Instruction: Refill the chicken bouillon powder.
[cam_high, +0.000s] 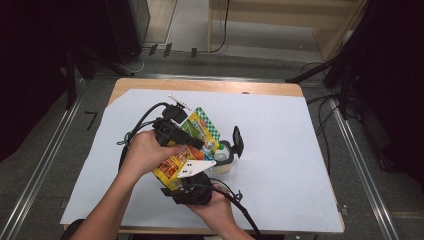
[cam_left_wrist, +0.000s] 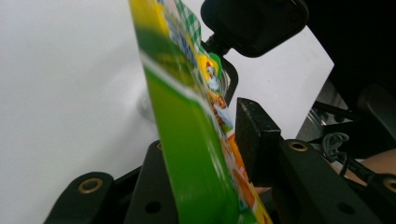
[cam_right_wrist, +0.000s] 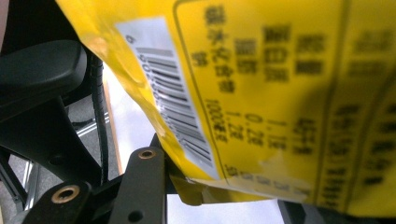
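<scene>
A snack packet, green check at the top and yellow-orange below, is held up over the white sheet between my two grippers. My left gripper comes in from the left and is shut on it. In the left gripper view the packet stands edge-on between the jaws, with the right pad against it. My right gripper reaches up from the near side to the packet's lower corner. In the right gripper view the packet's yellow back with its barcode covers the pads, and its crumpled corner sits between the jaws.
A small clear container with an upright black piece stands just right of the packet. The white sheet covers a wooden table. Dark stands and cables lie on the floor around it.
</scene>
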